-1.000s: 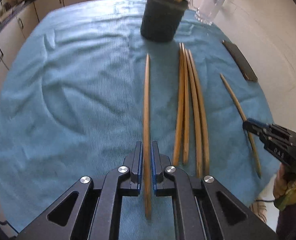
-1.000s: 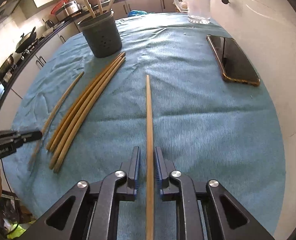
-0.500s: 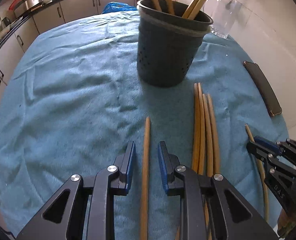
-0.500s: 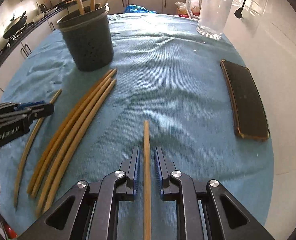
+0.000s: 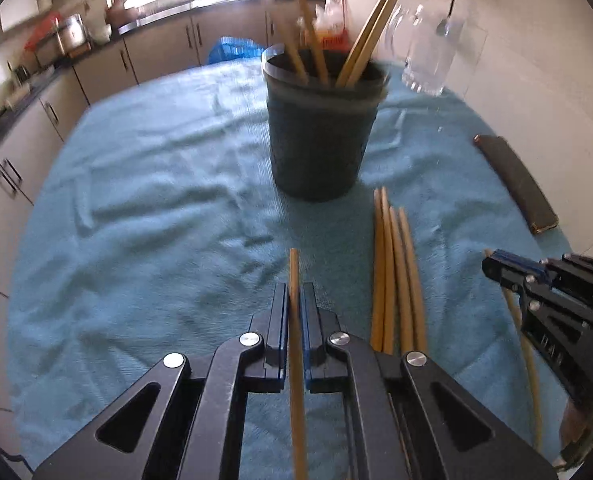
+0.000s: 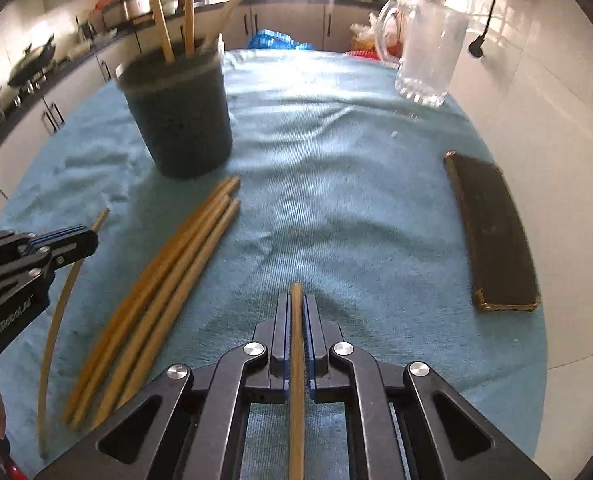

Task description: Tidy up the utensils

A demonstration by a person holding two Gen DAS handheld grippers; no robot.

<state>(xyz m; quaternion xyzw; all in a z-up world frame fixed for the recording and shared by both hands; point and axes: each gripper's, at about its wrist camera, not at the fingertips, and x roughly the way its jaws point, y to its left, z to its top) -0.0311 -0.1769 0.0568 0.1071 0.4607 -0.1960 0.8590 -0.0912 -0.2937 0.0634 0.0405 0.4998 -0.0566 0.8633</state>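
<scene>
Kitchen cabinets ring the surface [image 5: 144,184], which is covered by a blue towel. My left tool [image 5: 295,304] is clamped on one chopstick [image 5: 294,272], its tip reaching forward toward the dark holder [image 5: 320,140], where more chopsticks stand. My right tool [image 6: 296,316] is clamped on another chopstick [image 6: 296,300], held just above the towel. Four loose chopsticks [image 6: 168,280] lie bundled side by side between my tools, their tips near the holder. A glass pitcher [image 6: 428,56] and a phone [image 6: 496,232] sit on my right
</scene>
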